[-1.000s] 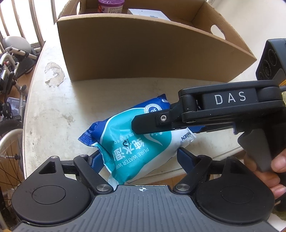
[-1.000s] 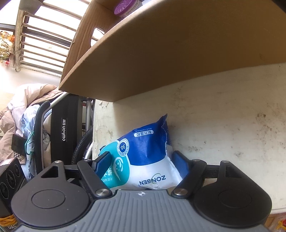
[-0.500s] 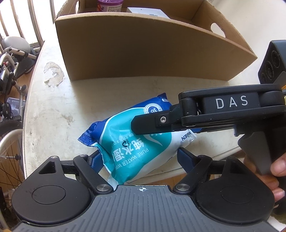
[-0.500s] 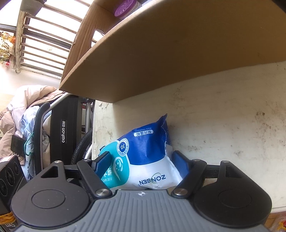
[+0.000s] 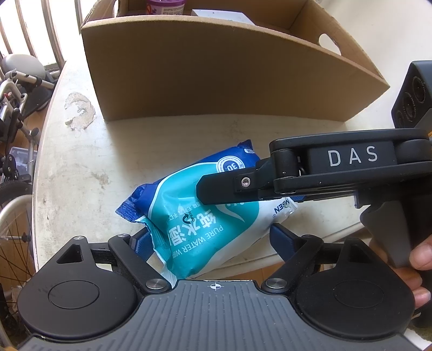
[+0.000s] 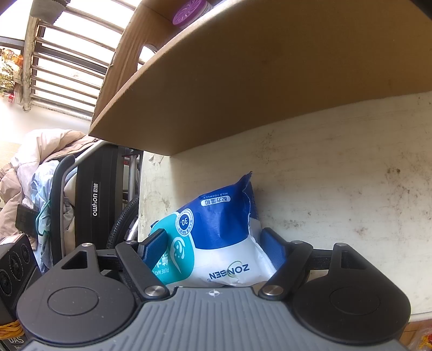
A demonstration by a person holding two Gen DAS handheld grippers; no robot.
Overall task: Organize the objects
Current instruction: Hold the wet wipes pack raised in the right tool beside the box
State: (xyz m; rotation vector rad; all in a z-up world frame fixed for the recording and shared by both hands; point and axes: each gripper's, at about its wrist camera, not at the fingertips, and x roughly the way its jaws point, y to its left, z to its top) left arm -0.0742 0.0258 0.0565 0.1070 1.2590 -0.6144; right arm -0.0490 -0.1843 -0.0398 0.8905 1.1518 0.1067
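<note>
1. I see the wet-wipes pack [image 5: 205,216] lying on the white table [image 5: 81,167], near its front edge and just in front of the cardboard box [image 5: 216,81].
2. The pack is a soft plastic pillow bag: teal across the middle, dark blue at the far end, white at the near end, with crimped seals on both ends.
3. Its print reads "PURE WATER" with large Chinese characters and an "OPEN" arrow; a round badge shows "30", and in the right wrist view the white end [image 6: 232,270] carries "ZONSEN" and the blue end "MILD FORMULA".
4. The film looks creased and puffy, and the near left corner is crumpled.
5. My left gripper [image 5: 208,237] straddles the near end of the pack; its jaws are opening, the left blue pad [image 5: 140,240] is beside the crumpled edge, and the right pad stands clear of the film, so it has no hold.
6. My right gripper [image 6: 213,245] has the pack between its jaws across the width, both blue pads [image 6: 155,244] against the sides of the bag; it appears to grip it.
7. In the left wrist view the right gripper's black finger [image 5: 232,189] lies over the pack, and a hand [image 5: 415,270] holds its handle.
8. Inside the box I see a purple-lidded container [image 5: 164,5] and a white carton [image 5: 221,14].
</note>
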